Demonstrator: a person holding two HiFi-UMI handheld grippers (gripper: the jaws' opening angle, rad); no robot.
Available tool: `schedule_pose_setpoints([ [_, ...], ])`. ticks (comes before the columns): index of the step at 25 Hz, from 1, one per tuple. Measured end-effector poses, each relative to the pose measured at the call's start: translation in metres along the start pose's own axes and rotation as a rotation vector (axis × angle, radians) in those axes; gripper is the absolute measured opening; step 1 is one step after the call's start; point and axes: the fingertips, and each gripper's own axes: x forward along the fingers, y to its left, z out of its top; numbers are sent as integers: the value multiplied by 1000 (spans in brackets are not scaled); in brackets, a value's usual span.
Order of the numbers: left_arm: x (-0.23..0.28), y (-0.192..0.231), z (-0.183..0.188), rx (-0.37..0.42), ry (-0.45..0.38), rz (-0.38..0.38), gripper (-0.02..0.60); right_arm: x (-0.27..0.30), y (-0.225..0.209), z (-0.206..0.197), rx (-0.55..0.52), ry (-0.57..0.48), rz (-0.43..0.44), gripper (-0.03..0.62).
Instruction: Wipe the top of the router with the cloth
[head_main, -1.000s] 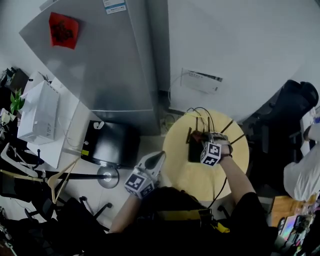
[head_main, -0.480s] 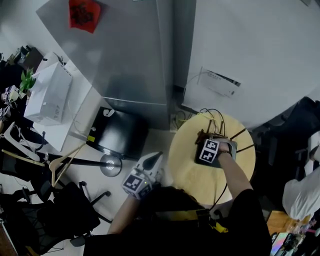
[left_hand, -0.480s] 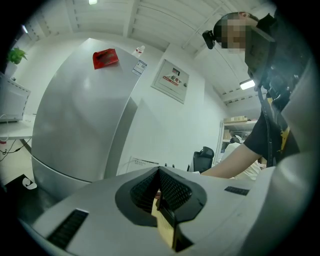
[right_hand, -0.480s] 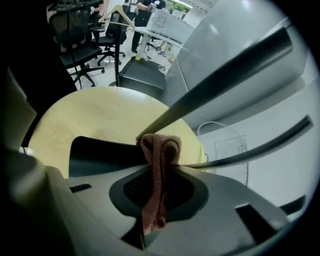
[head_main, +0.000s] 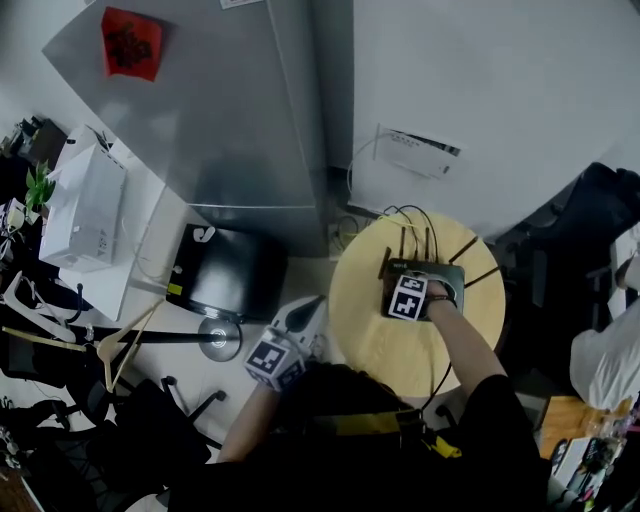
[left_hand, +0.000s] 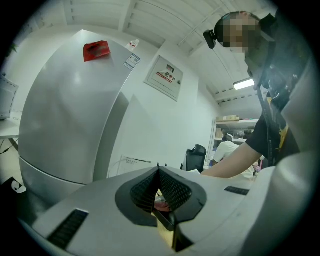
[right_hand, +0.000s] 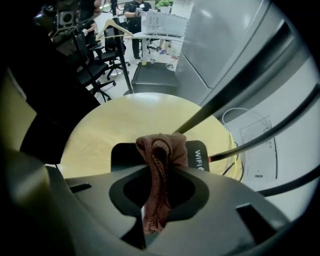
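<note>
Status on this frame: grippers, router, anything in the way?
Right gripper shut on cloth, over router top. Left gripper shut, empty, off the table. Antennas rise beside the cloth; nothing else blocking.

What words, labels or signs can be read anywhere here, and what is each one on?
"WIFI": white print on the black router, beside the cloth in the right gripper.
Too blurred or small to read: the red paper and the sticker on the fridge, the framed wall sign, the white wall panel.
</note>
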Motion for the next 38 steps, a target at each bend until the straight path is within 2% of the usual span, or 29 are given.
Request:
schedule_pose_setpoints([
  [8,9,-7,2,-7,-4,-50,-6,-6,46,-1,-28,-9,106,63],
  [12,13,-12,-4,21,20,-100,-6,-10,61,0,-21,-14,123,63],
  [17,18,-17,-1,1,9,-124,-6,-11,71,-3,7,-22,137,63],
  [24,27,-26,-1,16,8,-182,-6,-13,83,-6,37,-41,170,63],
  [26,30,-28,-2,16,16,-195,-6,-12,88,-8,39,-45,200,63],
  [30,36,-32,-2,12,27,-212,-6,-8,110,-22,15,-53,348,63],
  [31,37,-33,-2,13,27,-214,-6,-14,109,-25,9,-67,356,62],
  [32,37,-33,-2,14,27,-216,-6,-21,100,-26,8,-87,323,61],
  [36,39,-31,-1,8,29,-207,-6,-43,14,-35,48,-150,-26,61],
  [38,40,-30,-2,3,34,-201,-6,-50,-21,-45,90,-140,-150,61],
])
